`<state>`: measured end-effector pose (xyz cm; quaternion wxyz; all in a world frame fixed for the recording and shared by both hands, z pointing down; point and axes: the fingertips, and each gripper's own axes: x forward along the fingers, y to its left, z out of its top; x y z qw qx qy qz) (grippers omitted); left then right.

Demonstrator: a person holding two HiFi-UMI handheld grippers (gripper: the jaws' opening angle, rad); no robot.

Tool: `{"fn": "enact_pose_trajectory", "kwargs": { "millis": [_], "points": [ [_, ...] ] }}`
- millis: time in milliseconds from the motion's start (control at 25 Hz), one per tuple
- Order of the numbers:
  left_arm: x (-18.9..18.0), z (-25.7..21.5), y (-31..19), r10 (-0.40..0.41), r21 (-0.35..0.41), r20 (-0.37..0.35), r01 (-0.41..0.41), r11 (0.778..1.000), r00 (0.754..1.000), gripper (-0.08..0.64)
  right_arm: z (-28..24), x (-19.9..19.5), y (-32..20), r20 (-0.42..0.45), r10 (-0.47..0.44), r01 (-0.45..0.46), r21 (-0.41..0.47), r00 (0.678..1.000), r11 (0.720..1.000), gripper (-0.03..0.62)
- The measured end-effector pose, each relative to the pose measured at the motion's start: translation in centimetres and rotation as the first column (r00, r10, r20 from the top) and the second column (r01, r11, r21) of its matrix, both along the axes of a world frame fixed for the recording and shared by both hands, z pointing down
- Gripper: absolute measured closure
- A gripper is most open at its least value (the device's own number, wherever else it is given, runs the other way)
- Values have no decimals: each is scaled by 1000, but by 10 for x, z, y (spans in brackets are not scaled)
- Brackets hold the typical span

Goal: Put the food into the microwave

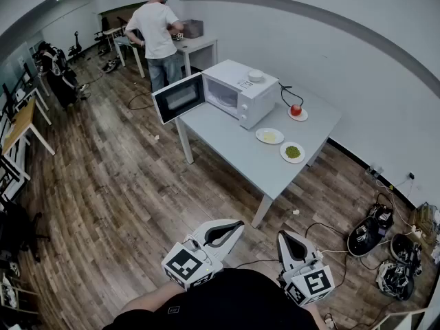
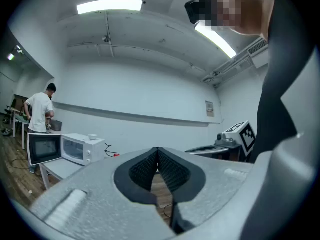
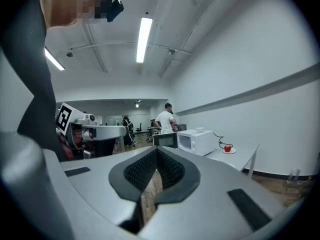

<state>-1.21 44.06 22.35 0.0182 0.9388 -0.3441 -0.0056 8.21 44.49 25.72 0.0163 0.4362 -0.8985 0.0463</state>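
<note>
Floor (image 1: 117, 198): wood planks.
Microwave (image 1: 251, 95): white box, far ahead.
Left hand-held gripper (image 2: 158, 151): ribbed pads (image 2: 143, 171) closed, empty.
Right hand-held gripper (image 3: 157, 150): closed, empty.

Lighting: bright, even, from ceiling tube lamps (image 2: 110, 6); shadows faint and soft. Distortion: strong fisheye curving toward edges, black vignette in both gripper views. Focus: head view sharp throughout.

We've got the boxy white microwave (image 1: 240, 91) at the far left end of the grey rectangular table (image 1: 234, 143), with three small round white plates (image 1: 260, 135) on the tabletop to its right.
</note>
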Motion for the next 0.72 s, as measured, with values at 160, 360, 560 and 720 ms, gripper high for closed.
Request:
{"fn": "enact_pose_trajectory", "kwargs": {
  "millis": [160,360,560,720],
  "points": [
    [1,-1,1,6,-3,-7,-6,1000,1000,551,-2,0,-1,-1,8,-8,4,1000,1000,578],
    [4,2,9,15,-6,6,-15,1000,1000,551,-2,7,7,-7,37,-37,8,999,999,578],
    [19,7,10,5,-30,-10,-5,1000,1000,551,4,39,21,-41,108,-109,-2,993,994,578],
    [30,-2,1,-42,-3,7,42,999,999,551,17,78,30,-75,168,-170,-17,983,985,577]
  ]
}}
